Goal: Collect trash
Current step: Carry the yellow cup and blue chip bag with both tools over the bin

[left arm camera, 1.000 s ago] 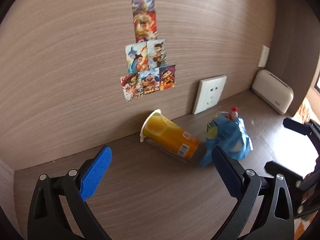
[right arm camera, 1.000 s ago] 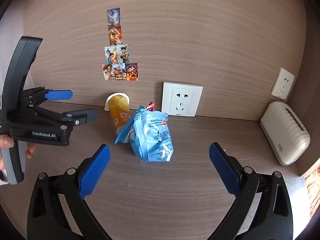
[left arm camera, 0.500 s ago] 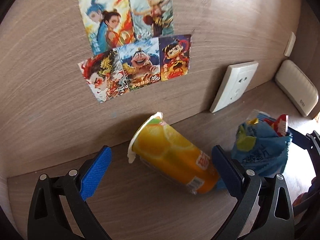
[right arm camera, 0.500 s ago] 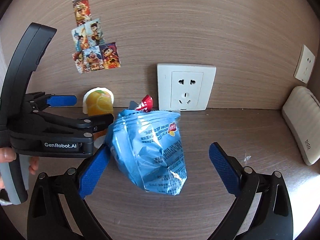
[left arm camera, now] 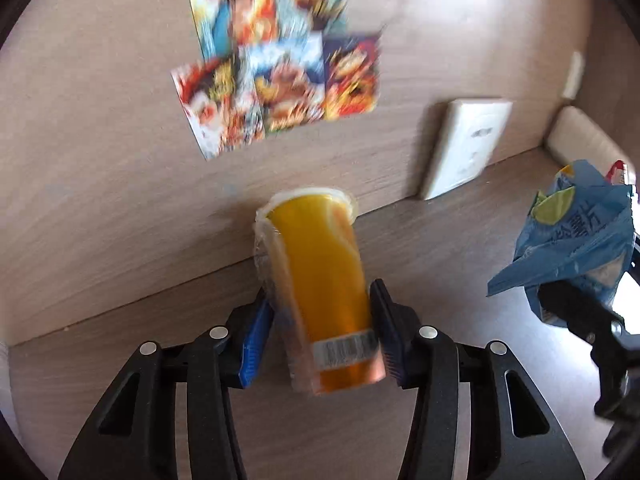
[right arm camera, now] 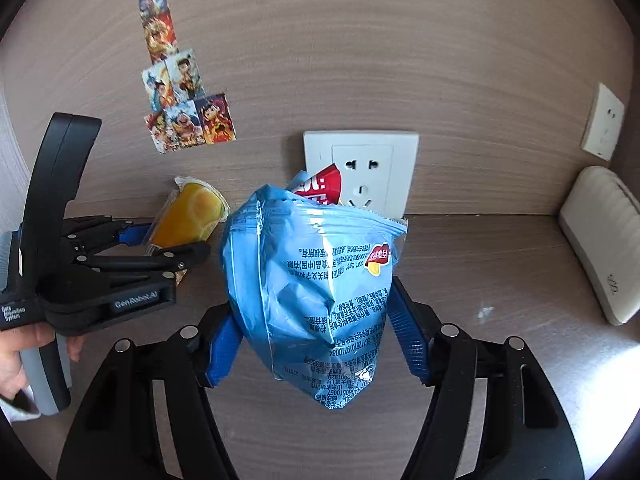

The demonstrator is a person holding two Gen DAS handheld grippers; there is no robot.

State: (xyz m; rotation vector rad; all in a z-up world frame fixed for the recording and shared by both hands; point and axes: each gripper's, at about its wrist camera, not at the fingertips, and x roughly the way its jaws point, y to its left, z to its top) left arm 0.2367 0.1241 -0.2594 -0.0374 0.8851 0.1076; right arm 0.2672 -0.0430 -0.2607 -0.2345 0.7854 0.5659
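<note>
clamping the orange plastic drink cup, the left gripper is pinching it just above the brown wooden surface, while the right gripper is squeezing the crumpled blue crisp bag; both pieces are gathered, disposal is remaining, no bin showing.

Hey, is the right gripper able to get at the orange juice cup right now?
Probably not. The right gripper is shut on the blue chip bag, and the orange juice cup is clamped between the left gripper's fingers.
</note>
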